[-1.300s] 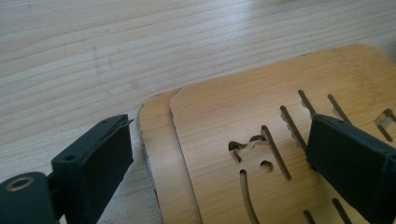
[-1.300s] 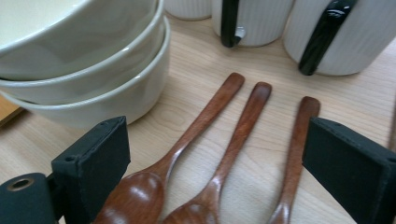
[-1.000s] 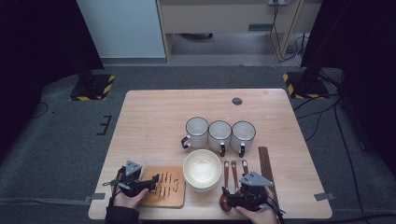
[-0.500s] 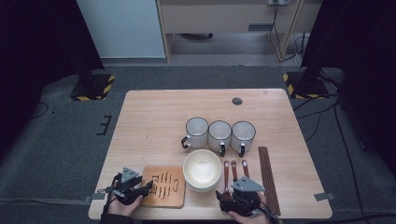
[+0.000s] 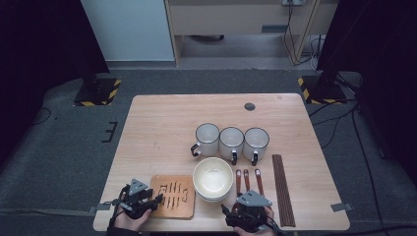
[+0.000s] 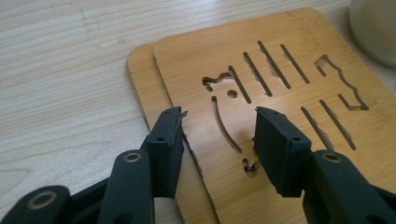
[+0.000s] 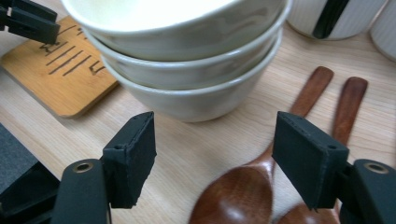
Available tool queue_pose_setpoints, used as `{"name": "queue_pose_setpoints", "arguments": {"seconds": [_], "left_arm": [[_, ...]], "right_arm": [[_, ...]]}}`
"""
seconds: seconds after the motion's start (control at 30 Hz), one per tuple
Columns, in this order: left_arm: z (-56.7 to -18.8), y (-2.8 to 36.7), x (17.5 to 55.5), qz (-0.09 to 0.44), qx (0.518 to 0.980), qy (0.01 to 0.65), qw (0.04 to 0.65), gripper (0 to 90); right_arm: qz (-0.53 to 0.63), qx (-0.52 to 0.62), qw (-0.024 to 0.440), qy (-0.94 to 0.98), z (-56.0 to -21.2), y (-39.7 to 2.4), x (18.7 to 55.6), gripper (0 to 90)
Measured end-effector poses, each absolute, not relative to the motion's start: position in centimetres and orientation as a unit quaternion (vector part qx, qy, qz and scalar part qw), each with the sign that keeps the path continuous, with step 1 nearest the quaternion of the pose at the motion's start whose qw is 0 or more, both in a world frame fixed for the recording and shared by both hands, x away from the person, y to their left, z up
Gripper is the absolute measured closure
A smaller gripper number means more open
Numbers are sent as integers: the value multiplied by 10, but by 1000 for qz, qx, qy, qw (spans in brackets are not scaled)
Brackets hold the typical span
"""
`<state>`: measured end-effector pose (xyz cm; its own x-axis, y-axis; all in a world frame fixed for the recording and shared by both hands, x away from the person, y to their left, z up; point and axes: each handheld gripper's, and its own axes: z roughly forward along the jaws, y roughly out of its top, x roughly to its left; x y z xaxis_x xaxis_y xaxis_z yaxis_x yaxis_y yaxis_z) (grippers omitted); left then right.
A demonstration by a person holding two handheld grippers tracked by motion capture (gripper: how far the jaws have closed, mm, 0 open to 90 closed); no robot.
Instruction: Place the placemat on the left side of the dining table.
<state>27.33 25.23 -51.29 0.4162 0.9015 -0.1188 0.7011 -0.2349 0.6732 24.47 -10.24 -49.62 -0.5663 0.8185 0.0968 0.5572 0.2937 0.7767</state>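
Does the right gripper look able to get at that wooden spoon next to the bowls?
Probably yes: the right gripper stands open just over the wooden spoon, nothing between them. The stacked bowls sit beside it, not across it.

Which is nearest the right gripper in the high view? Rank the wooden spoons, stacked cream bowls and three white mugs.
1. Wooden spoons: directly under the right gripper.
2. Stacked cream bowls: just up-left.
3. Three white mugs: farther back, mid-table.
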Motion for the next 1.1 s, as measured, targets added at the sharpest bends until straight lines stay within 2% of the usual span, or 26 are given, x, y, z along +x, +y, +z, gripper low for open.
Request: {"name": "queue_pose_setpoints", "arguments": {"seconds": [0.63, 1.1], "left_arm": [[-512, 251, 270, 143, 775, 515, 338, 508], [-509, 257, 274, 164, 756, 516, 368, 479]], "right_arm": [[406, 442, 147, 786, -502, -82, 235, 355], [422, 445, 139, 777, -514, -58, 227, 414]]}}
